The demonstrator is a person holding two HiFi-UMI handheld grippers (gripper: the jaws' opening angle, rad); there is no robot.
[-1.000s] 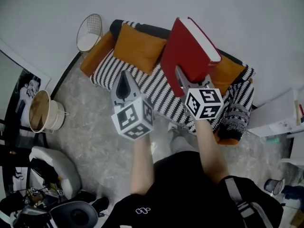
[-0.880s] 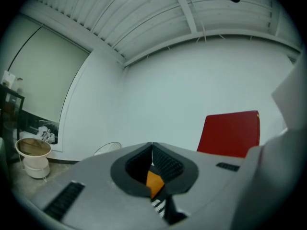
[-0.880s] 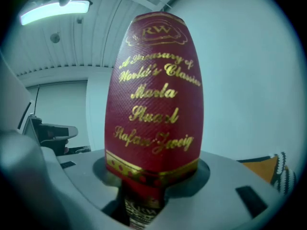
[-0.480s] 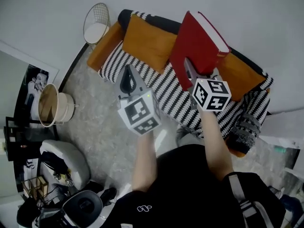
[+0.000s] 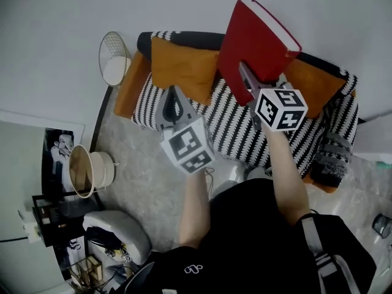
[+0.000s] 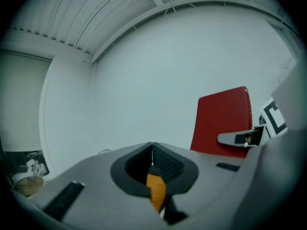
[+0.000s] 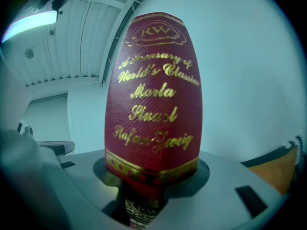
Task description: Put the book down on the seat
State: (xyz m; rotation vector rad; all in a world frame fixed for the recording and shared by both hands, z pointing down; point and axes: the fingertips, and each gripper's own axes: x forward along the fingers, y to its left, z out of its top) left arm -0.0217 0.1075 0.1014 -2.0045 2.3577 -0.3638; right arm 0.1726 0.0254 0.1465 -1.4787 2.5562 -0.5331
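A thick red book [image 5: 256,41] with gold lettering on its spine [image 7: 153,95] stands upright in the air above the sofa. My right gripper [image 5: 246,73] is shut on its lower end [image 7: 143,183]. Below it lies the black-and-white striped seat [image 5: 236,127]. My left gripper [image 5: 173,92] hovers to the left over the seat's front edge, jaws shut together [image 6: 152,146] with nothing between them. The left gripper view also catches the red book [image 6: 223,121] off to the right.
Orange cushions lean on the sofa back at left [image 5: 180,69] and right [image 5: 315,84]. A grey knitted throw [image 5: 334,155] hangs over the right armrest. A wire basket [image 5: 115,59] stands beside the sofa's left end, and a wooden bin [image 5: 86,170] sits on the floor.
The head view has swung, so the sofa now sits more level across the frame. Both grippers have drifted slightly right and up in it. The book stays clamped upright.
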